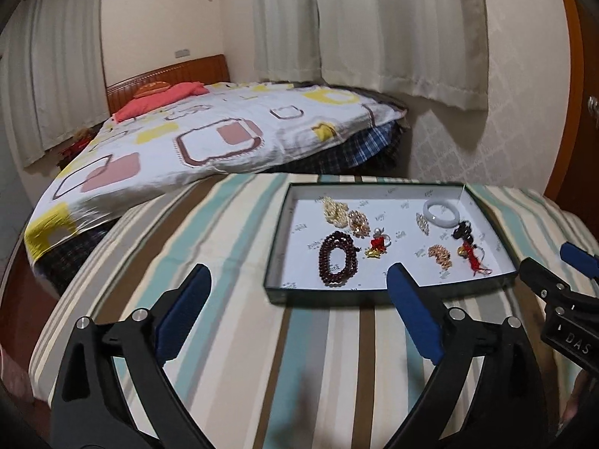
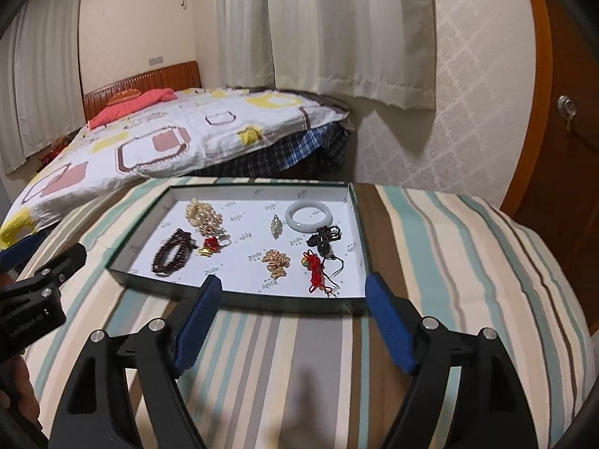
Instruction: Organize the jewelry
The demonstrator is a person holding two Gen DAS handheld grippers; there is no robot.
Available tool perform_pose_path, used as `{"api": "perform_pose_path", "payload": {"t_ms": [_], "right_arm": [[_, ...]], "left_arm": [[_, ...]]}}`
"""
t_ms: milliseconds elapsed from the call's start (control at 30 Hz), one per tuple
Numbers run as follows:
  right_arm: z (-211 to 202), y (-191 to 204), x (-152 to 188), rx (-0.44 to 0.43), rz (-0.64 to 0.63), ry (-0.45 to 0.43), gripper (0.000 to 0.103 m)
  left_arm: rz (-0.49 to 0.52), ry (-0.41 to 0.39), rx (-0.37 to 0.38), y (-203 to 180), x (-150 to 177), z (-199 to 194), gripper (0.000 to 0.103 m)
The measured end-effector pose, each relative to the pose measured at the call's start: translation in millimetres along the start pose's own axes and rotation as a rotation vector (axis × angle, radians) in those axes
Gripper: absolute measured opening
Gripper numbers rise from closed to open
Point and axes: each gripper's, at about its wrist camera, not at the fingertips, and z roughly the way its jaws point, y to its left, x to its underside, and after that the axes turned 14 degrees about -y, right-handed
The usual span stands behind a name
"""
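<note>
Two grippers hover over a striped cloth (image 1: 239, 336), both with jaws spread wide and nothing between them. No earlier view is given, so only that stance can be told. The left gripper (image 1: 299, 310) fills the lower part of its own view; the right gripper (image 2: 295, 321) does likewise, and each shows only as a cut-off edge in the other's view. The tray (image 2: 239, 301) sits mid-frame holding the jewelry: a dark bead bracelet (image 2: 172, 250), blurred here, sharper in the left view; a white bangle (image 2: 309, 217); gold chains (image 2: 277, 260); a red cord charm (image 2: 316, 269). Small pieces are hard to identify. Behind, upper left, lies a bed (image 1: 187, 138) under curtains (image 1: 374, 26).
</note>
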Motion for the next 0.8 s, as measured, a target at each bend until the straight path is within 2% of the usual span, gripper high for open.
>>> {"api": "perform_pose_path", "payload": {"t_ms": [400,800], "right_arm": [[-84,2,-21,0.004,0.01,-0.126,0.08],[-118,4,-22,0.007,0.002,-0.172,0.081]], "left_arm": [[-0.015,-0.096,-0.016,20,-17,-86,0.098],[-0.024,-0.132,-0.019,25,-18,-122,0.099]]}}
